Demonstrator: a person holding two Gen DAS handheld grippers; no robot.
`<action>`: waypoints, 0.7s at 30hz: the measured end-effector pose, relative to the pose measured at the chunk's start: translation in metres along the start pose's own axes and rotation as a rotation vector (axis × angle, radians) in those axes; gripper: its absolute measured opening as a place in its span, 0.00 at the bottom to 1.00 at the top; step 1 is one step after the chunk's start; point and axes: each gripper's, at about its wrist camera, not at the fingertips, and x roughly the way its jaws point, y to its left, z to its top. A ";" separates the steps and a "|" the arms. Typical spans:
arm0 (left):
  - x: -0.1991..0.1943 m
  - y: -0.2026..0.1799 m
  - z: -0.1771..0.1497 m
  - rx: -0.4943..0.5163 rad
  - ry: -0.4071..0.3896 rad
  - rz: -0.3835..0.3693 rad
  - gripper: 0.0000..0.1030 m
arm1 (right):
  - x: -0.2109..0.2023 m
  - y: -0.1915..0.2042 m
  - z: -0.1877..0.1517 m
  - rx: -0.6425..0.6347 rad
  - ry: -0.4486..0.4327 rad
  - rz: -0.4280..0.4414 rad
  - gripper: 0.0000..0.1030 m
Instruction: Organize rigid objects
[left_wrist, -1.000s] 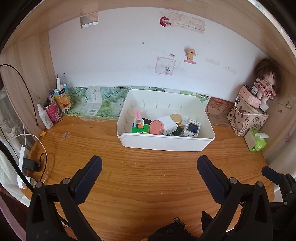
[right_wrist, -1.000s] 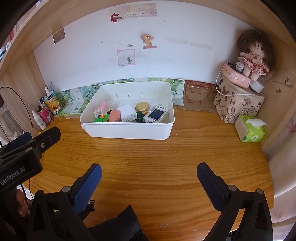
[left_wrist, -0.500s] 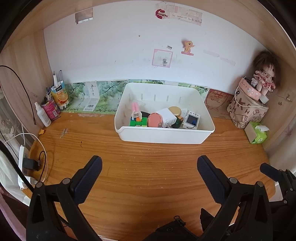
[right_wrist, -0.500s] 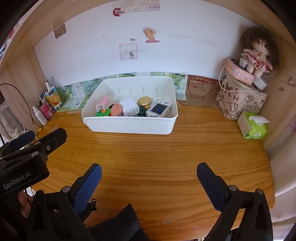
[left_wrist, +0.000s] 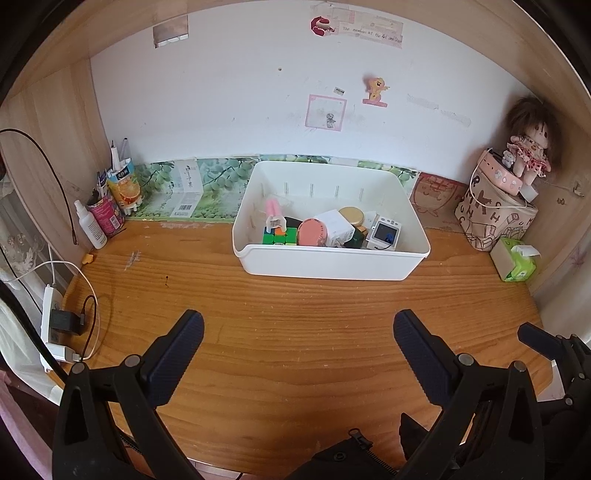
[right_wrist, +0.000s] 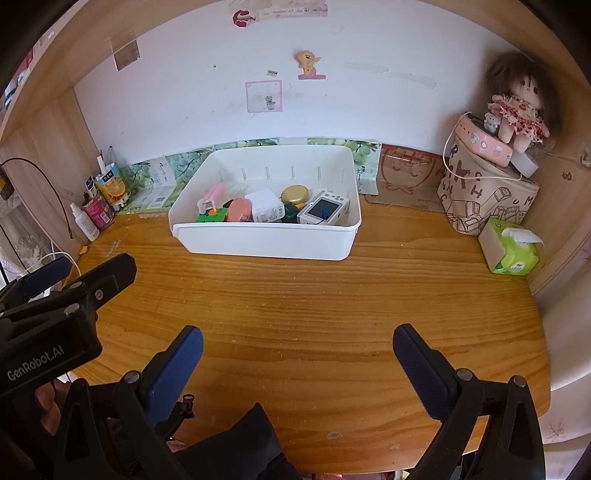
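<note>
A white plastic bin (left_wrist: 332, 264) (right_wrist: 266, 243) stands at the back of the wooden desk. It holds several small objects: a colour cube (left_wrist: 280, 236), a pink round case (left_wrist: 312, 232), a white box (left_wrist: 336, 227), a gold-lidded jar (left_wrist: 352, 215), a small white screen device (left_wrist: 384, 234) (right_wrist: 323, 210) and a pink item (left_wrist: 273, 208). My left gripper (left_wrist: 297, 332) is open and empty above the desk's front, well short of the bin. My right gripper (right_wrist: 295, 343) is open and empty, likewise at the front.
Bottles and a pen cup (left_wrist: 110, 206) stand at the back left. A power strip with cables (left_wrist: 55, 325) lies at the left edge. A patterned bag with a doll (right_wrist: 491, 192) and a green tissue pack (right_wrist: 511, 251) stand at the right. The left gripper's body (right_wrist: 55, 321) shows at the right wrist view's left.
Both grippers have drawn back and risen from the bin, which looks smaller and farther now. Both stay open and empty. The bin's contents have not moved.
</note>
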 end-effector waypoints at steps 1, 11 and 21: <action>0.000 0.000 0.000 0.000 0.001 0.000 0.99 | 0.000 0.000 0.000 0.000 0.001 0.001 1.00; -0.001 0.001 -0.002 0.002 0.004 0.006 0.99 | 0.002 -0.001 -0.003 0.003 0.016 0.004 1.00; 0.001 0.000 -0.001 0.012 0.005 0.002 0.99 | 0.004 -0.002 -0.001 0.011 0.018 -0.002 1.00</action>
